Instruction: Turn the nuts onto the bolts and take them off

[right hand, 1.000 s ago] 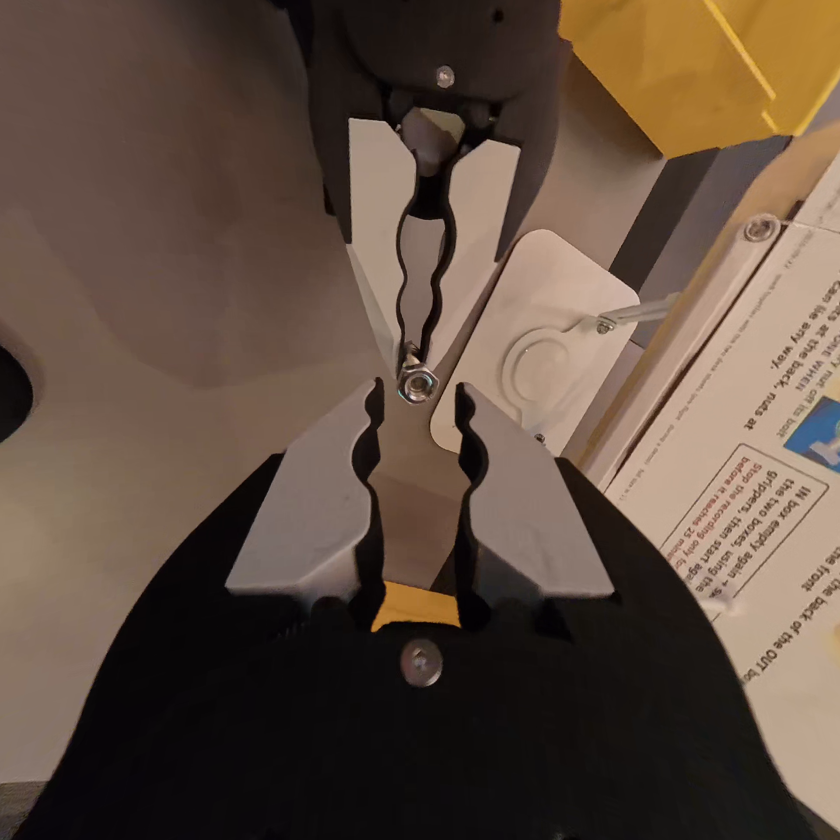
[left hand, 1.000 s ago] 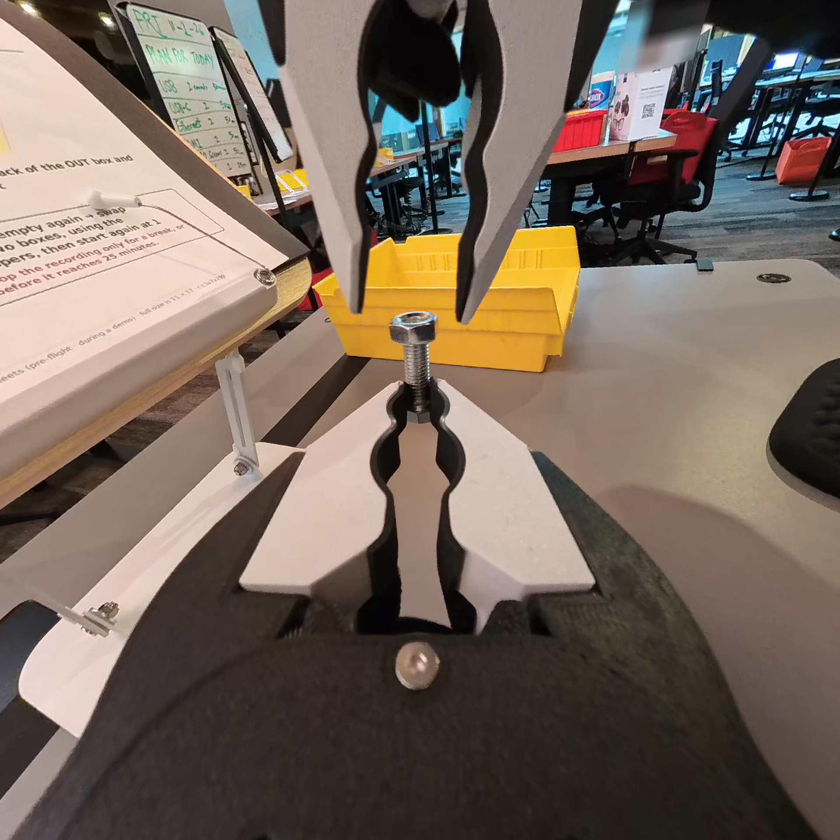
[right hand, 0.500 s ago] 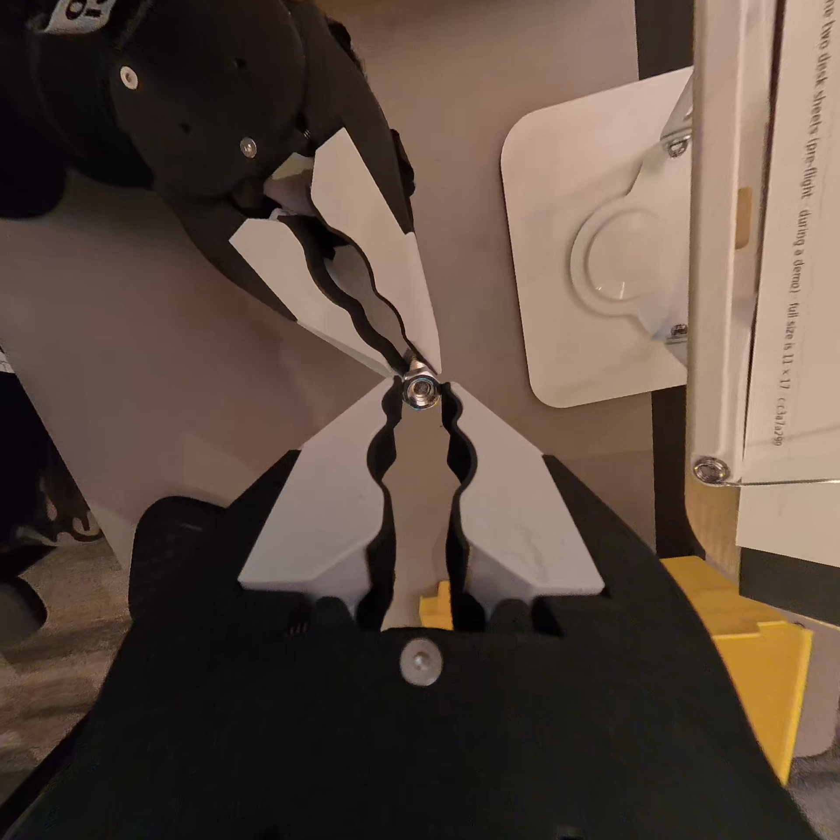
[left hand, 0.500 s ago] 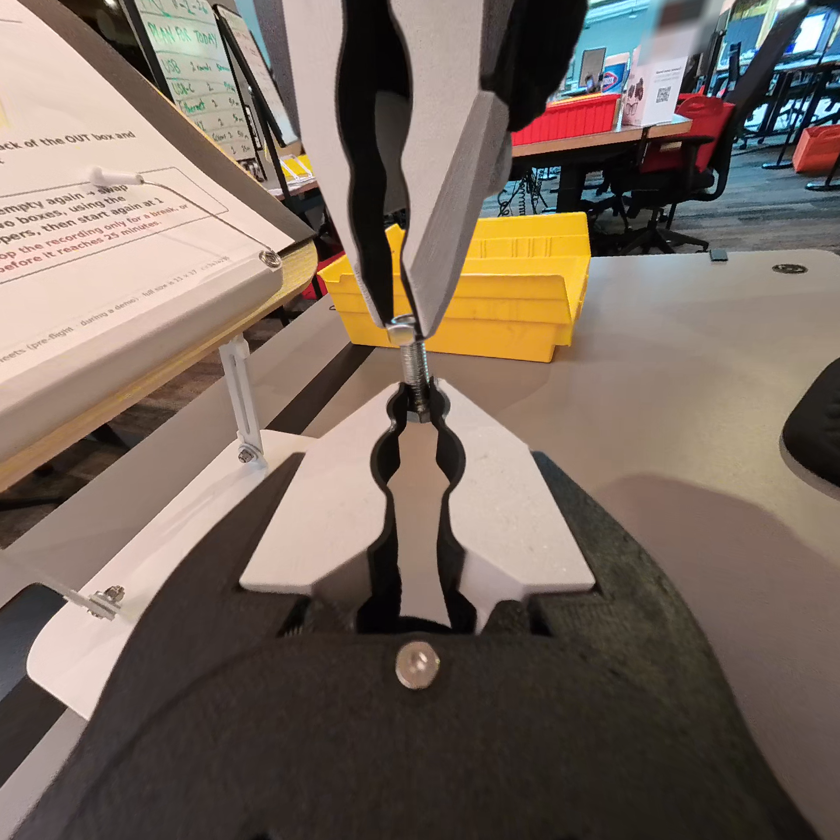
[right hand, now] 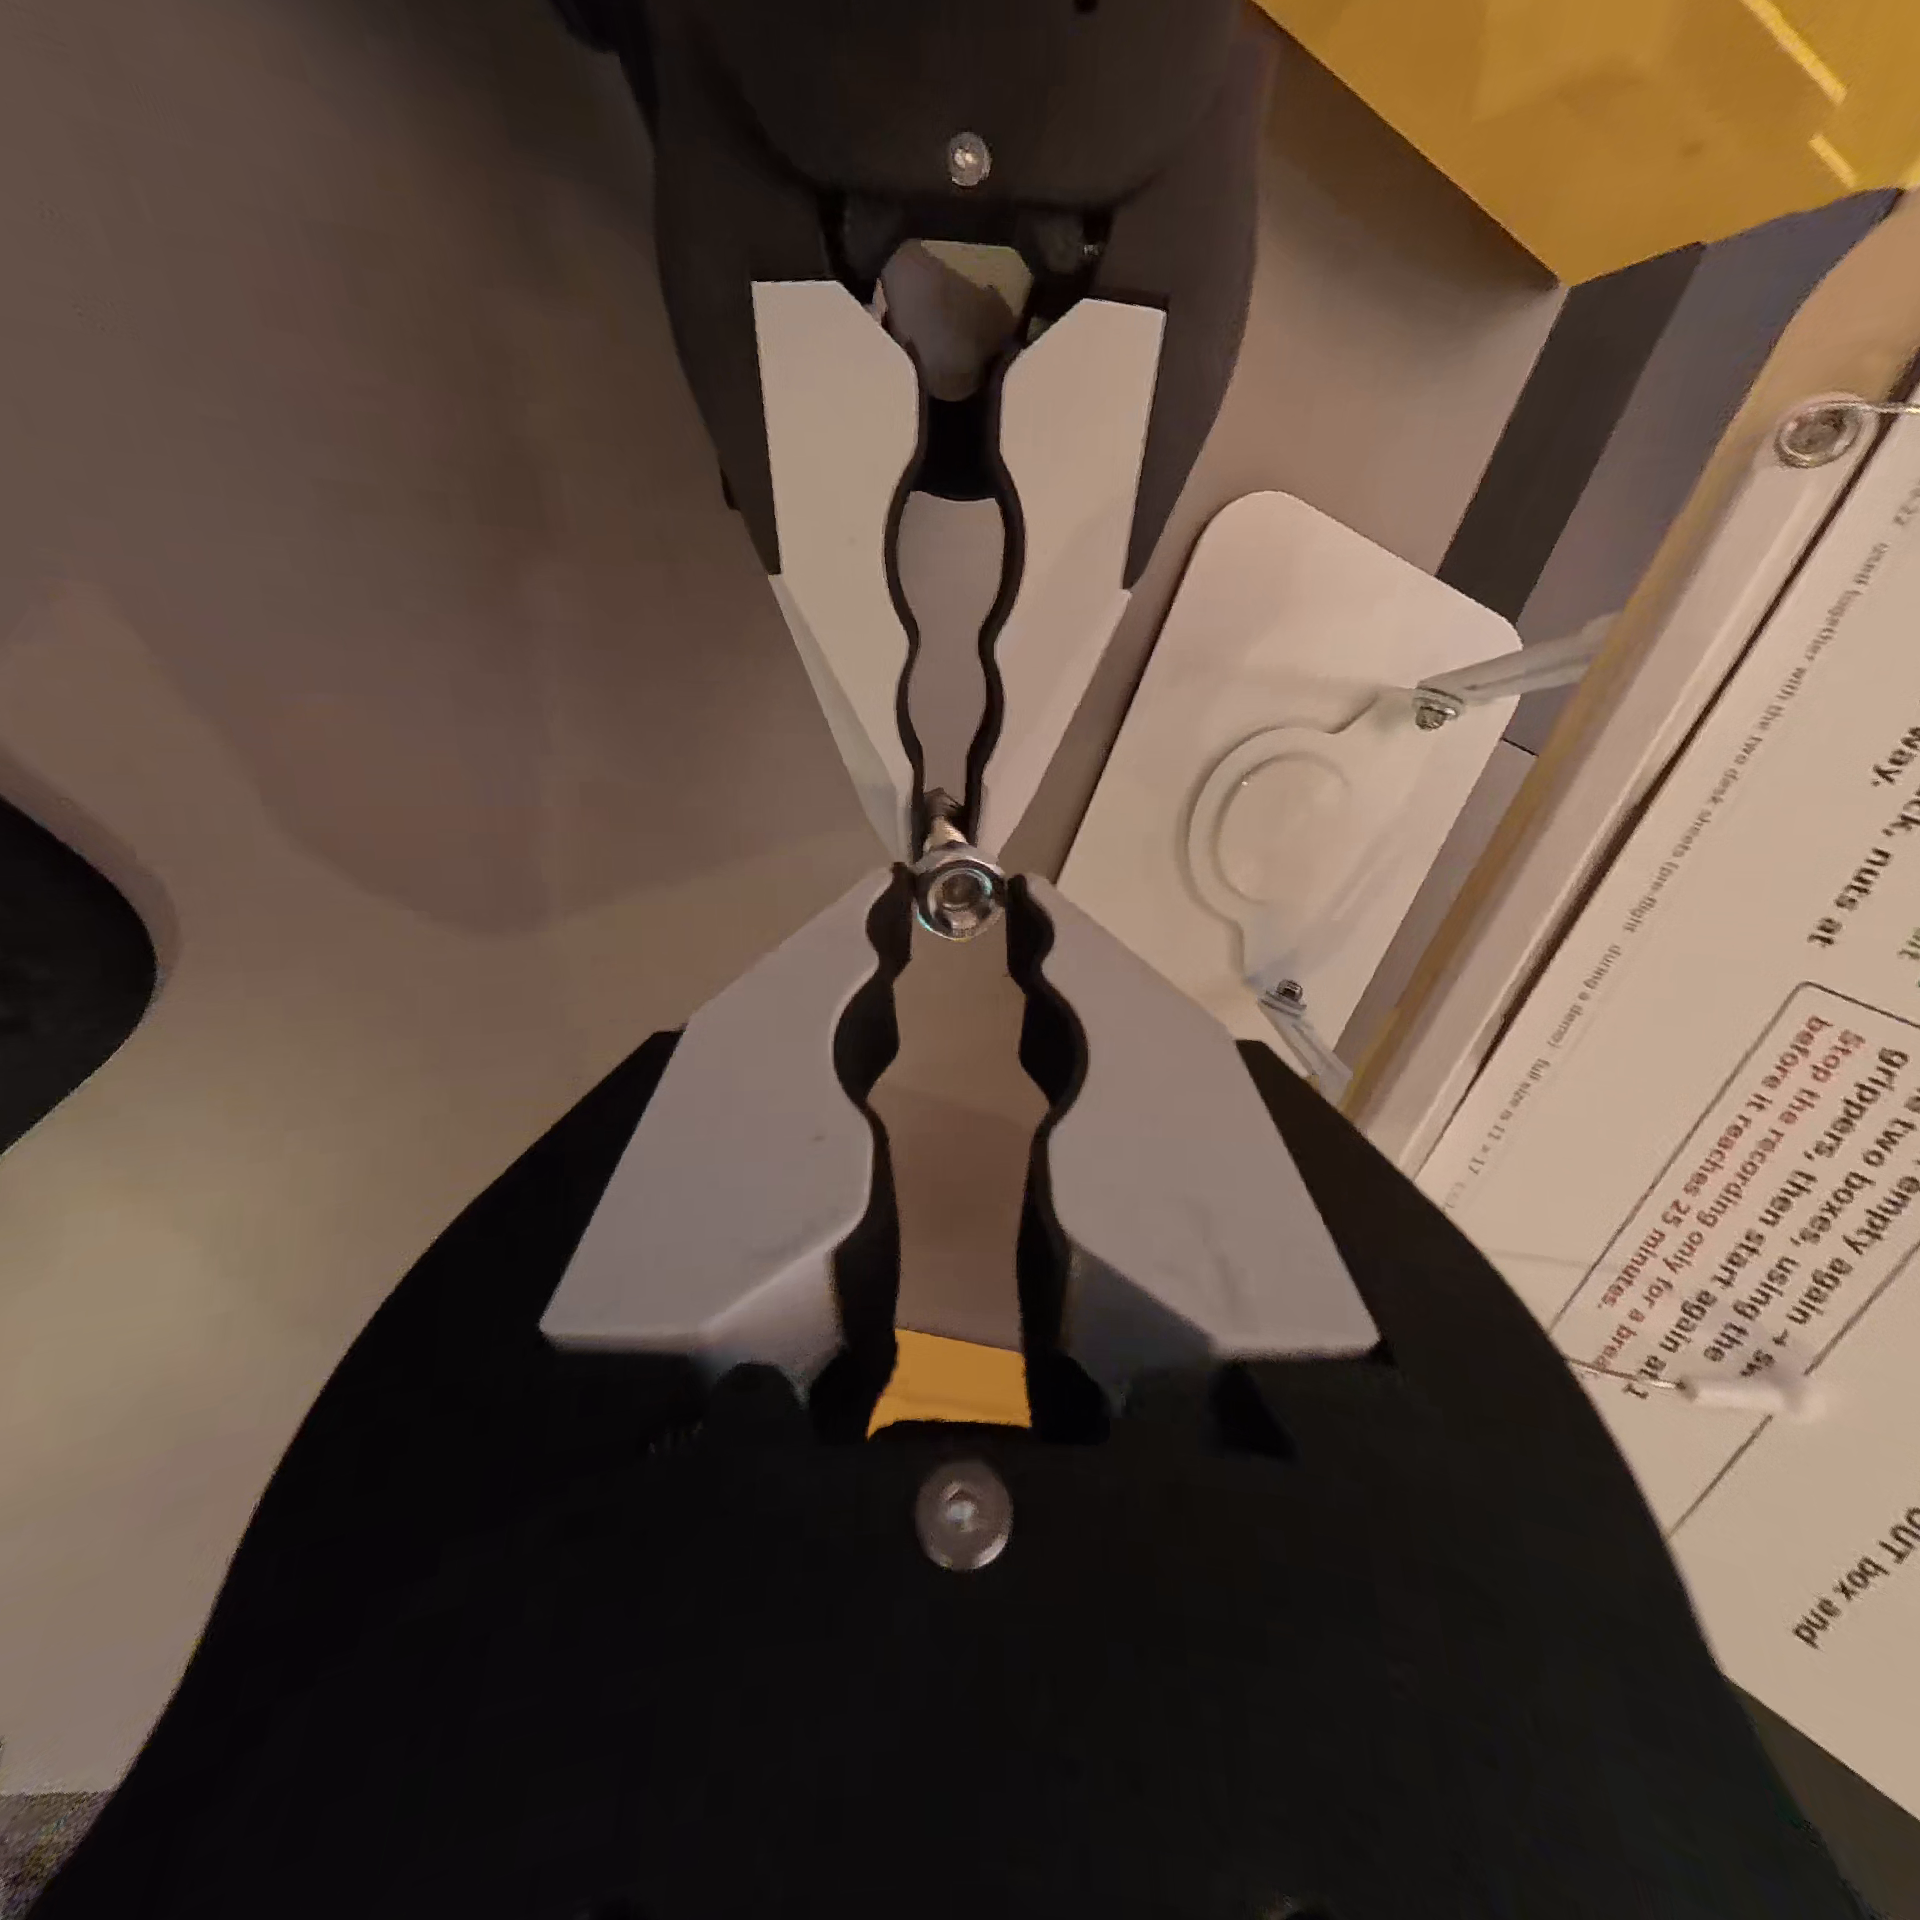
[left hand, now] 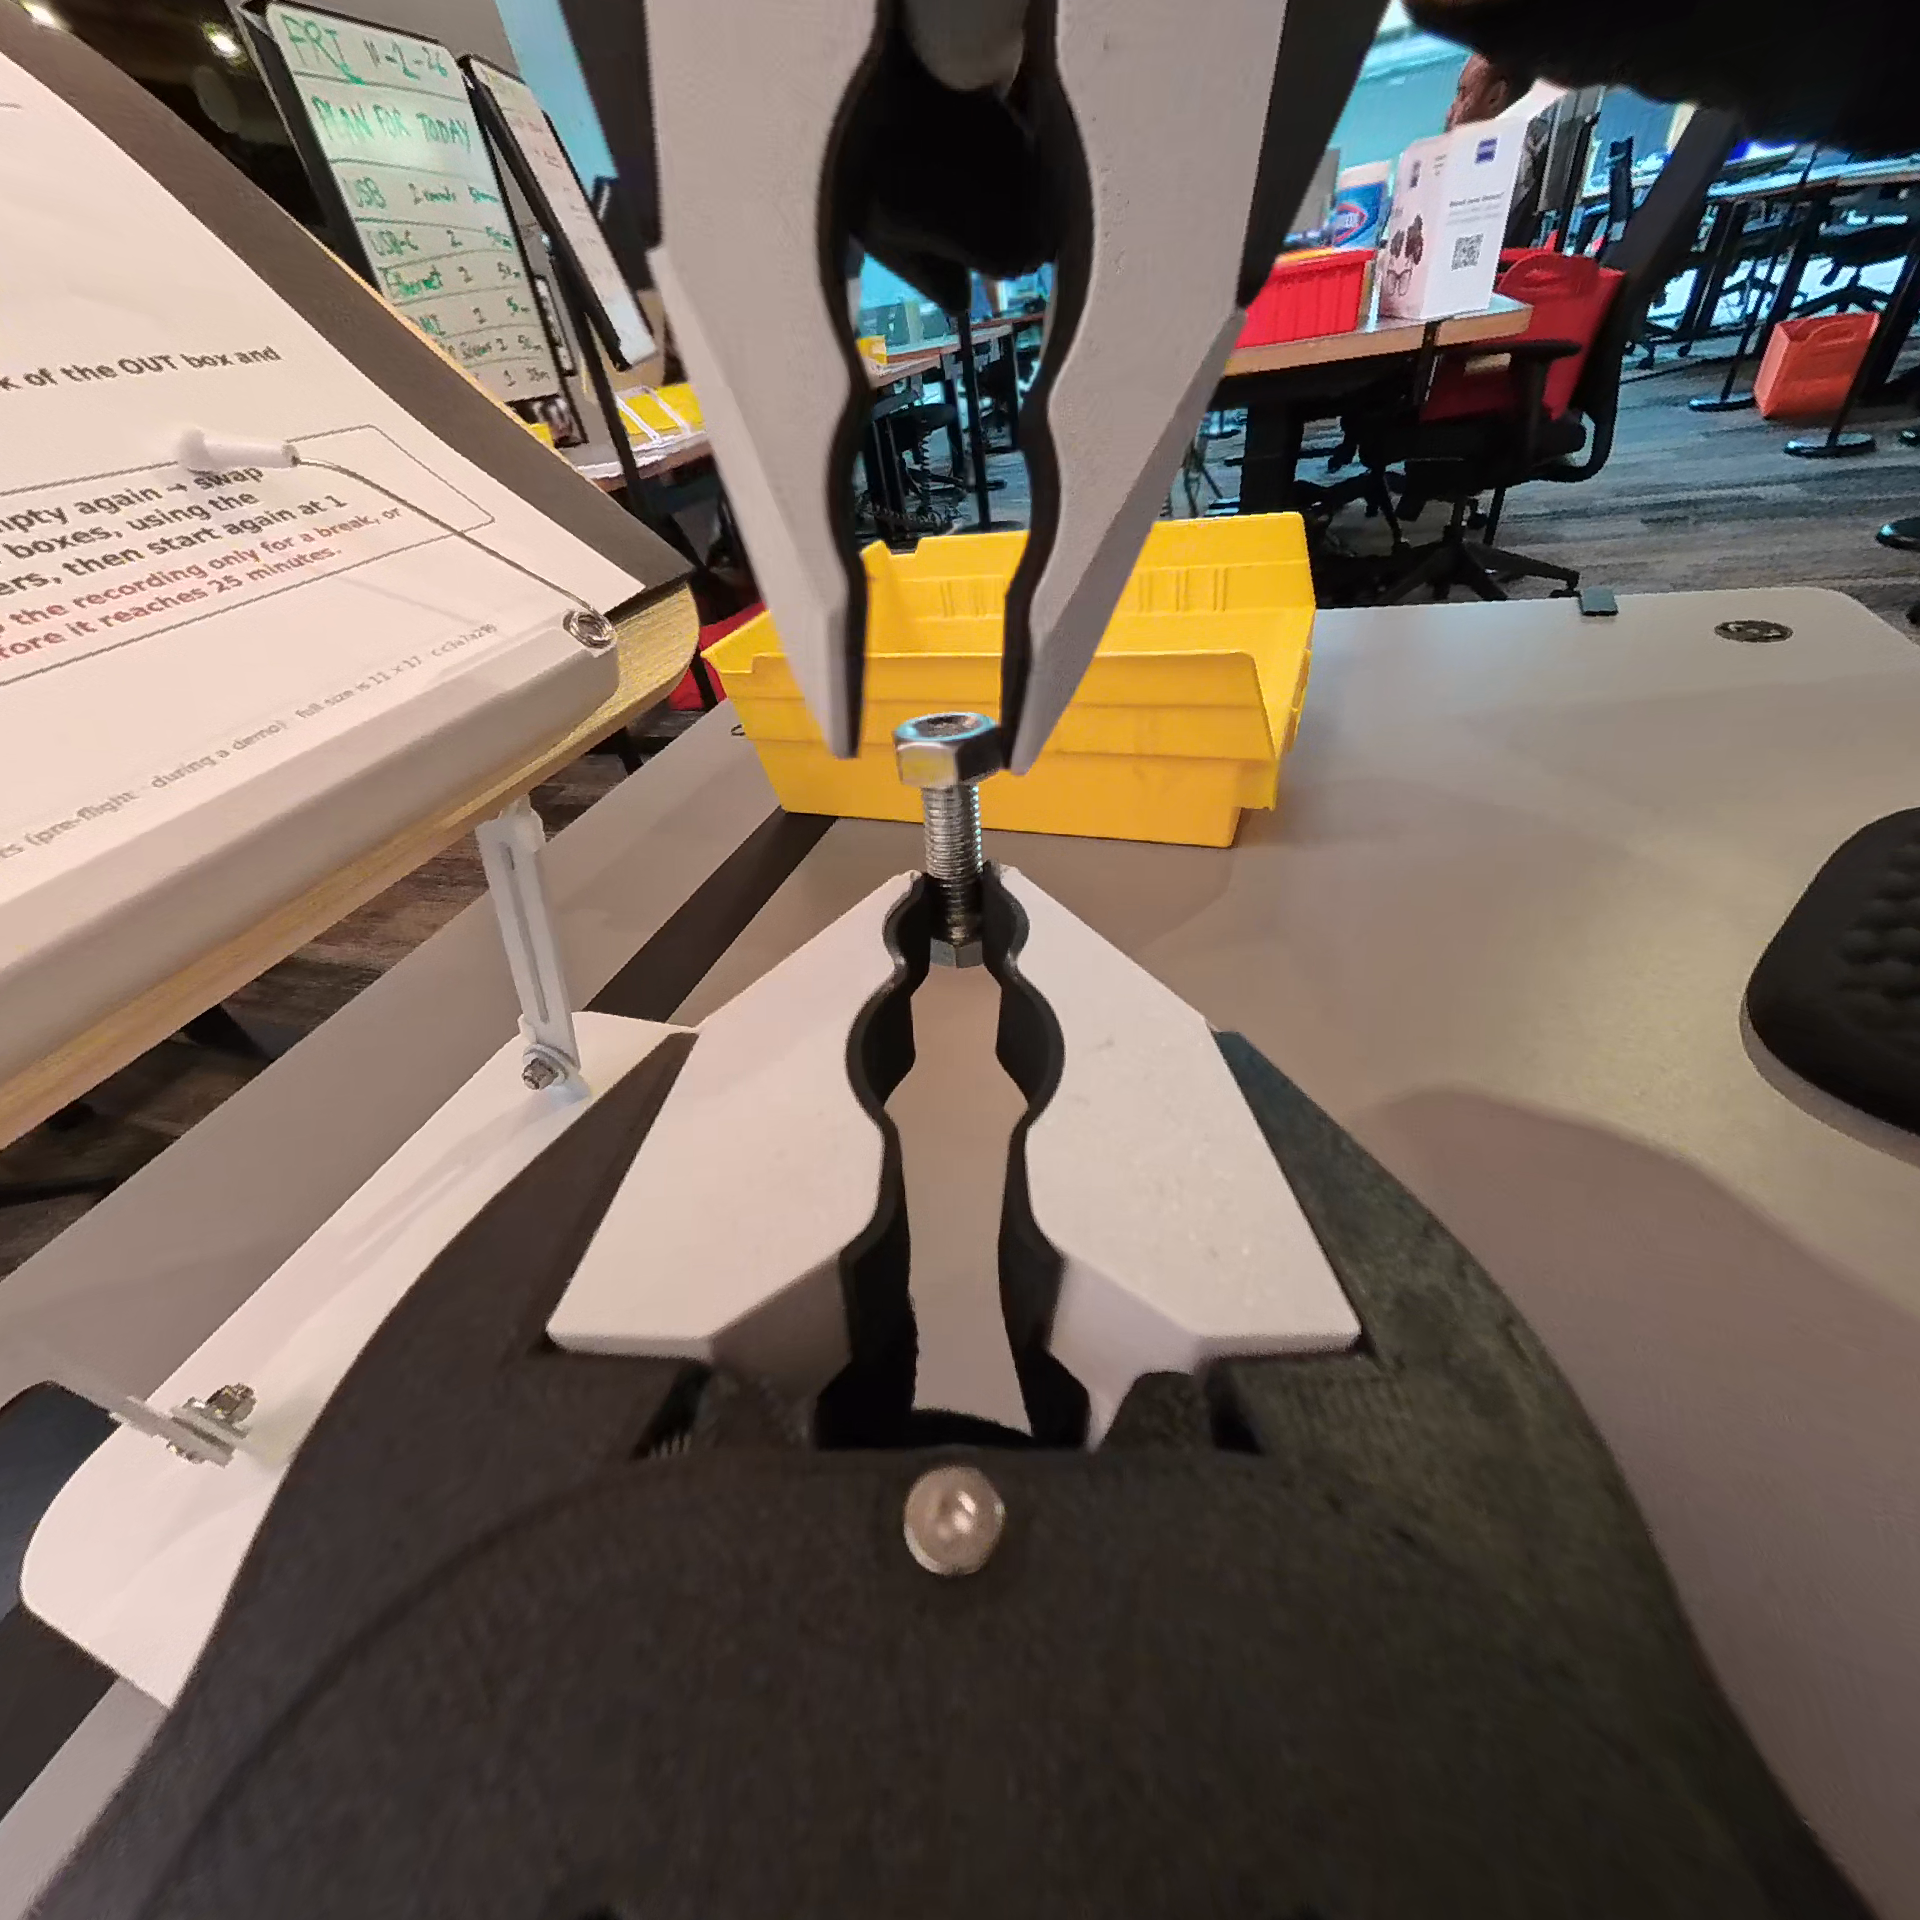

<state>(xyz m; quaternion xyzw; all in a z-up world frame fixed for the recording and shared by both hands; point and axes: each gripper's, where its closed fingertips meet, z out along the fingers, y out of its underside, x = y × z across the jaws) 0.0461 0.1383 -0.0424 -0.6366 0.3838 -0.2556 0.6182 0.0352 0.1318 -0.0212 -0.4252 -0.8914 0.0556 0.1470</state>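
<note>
The right gripper has let go of the nut and spread apart, tips flanking it. The left gripper (clamped on the bolt) holds it upright above the table, nut at its top.

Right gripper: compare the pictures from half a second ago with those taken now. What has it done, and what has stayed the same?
The right gripper has let go of the nut: half a second ago it was shut on it, now its jaws stand apart either side. It has also swung back to its angle of a second ago. The left gripper stays shut on the bolt, upright, before the yellow bin.
</note>
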